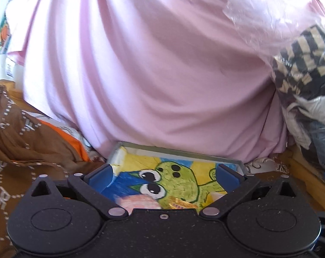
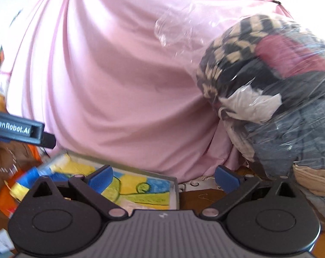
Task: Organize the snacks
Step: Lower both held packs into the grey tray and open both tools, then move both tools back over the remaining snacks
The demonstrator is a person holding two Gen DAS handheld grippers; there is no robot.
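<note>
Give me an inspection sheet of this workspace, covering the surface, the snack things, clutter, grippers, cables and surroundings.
Surface: brown wooden surface, mostly covered.
Job's things: shallow box with a green cartoon creature drawn inside; a pink snack packet and a gold wrapped snack lie in it at the near edge.
Clutter: brown patterned cloth and an orange item on the left; clear plastic bag of clothes on the right.
Grippers: left gripper open over the box, holding nothing; right gripper open over the box's right edge, holding nothing.
Cables: nothing seen.
Surroundings: large pink fabric bundle behind the box, filling both views.
</note>
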